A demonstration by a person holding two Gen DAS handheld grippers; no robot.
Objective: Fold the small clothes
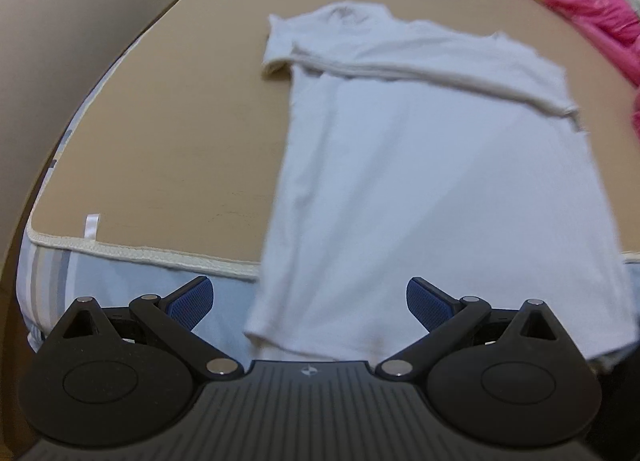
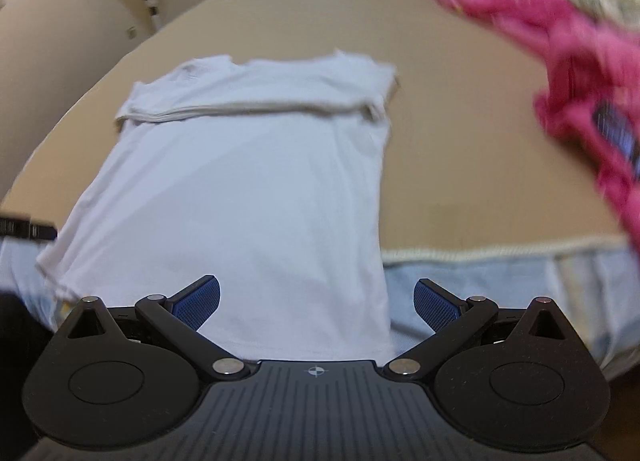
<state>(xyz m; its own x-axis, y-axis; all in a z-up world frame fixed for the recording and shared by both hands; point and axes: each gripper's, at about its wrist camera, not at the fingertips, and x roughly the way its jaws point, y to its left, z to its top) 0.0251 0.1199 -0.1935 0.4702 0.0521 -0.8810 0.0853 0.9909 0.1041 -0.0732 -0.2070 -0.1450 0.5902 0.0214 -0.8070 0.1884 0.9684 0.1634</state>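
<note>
I am holding both my left jaws [image 1: 310, 303] and right jaws [image 2: 317, 303] spread wide and empty at the near hem of the shirt [image 1: 420, 165], which is lying on the bed [image 1: 160, 121] with that hem overhanging, so a one-layer pinch risks dragging it askew.

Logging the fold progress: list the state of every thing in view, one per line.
White T-shirt: flat, sleeves folded in, hem hanging over the mat edge.
Left hand-held gripper: open, empty.
Right hand-held gripper: open, empty.
Pink cloth: crumpled, unfolded.
</note>
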